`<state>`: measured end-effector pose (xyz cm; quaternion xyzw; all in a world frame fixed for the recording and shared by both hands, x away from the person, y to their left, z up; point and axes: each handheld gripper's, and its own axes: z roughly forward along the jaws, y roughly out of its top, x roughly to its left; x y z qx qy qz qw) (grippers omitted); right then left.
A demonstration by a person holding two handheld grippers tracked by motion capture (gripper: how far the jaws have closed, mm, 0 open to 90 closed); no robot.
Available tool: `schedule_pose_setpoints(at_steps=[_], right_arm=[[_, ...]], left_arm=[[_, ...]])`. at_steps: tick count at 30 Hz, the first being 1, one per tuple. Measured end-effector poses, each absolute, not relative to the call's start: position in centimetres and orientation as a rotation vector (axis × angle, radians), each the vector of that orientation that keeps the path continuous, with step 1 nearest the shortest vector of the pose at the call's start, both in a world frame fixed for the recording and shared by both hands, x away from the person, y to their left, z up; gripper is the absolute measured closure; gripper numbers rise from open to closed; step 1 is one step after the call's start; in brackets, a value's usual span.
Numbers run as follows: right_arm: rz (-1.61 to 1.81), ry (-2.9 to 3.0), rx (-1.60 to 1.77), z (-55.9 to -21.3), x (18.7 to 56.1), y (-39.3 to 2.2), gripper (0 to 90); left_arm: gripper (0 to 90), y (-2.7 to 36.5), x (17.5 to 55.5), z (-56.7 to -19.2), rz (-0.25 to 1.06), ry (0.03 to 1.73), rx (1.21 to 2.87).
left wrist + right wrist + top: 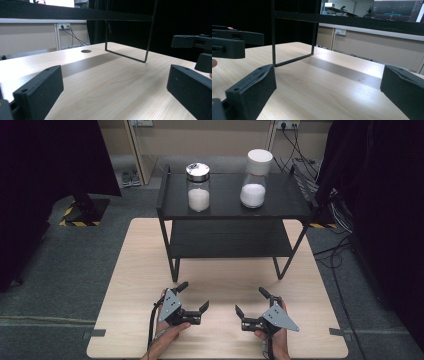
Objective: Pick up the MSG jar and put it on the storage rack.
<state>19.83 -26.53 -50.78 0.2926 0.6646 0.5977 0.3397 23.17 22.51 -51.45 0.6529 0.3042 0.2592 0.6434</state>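
Two grippers rest low over the near edge of the table, the left gripper and right gripper both spread wide and holding nothing. Beyond them stands a black shelf, and on its top sit a metal-lidded jar and a white-capped jar, apart, both part full of white powder. A reach that clips the shelf rail could rock a jar; a loose pinch on smooth glass could let it slip.
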Motion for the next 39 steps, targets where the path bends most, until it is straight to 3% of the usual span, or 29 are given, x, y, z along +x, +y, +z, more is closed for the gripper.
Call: schedule_pose_setpoints(at_steps=[39], right_arm=[[1.551, 1.721, 0.773, -50.7, 19.62, -26.62, 0.3]], left_arm=[[0.1, 22.44, 23.08, -51.47, 0.594, 0.685, 1.487]])
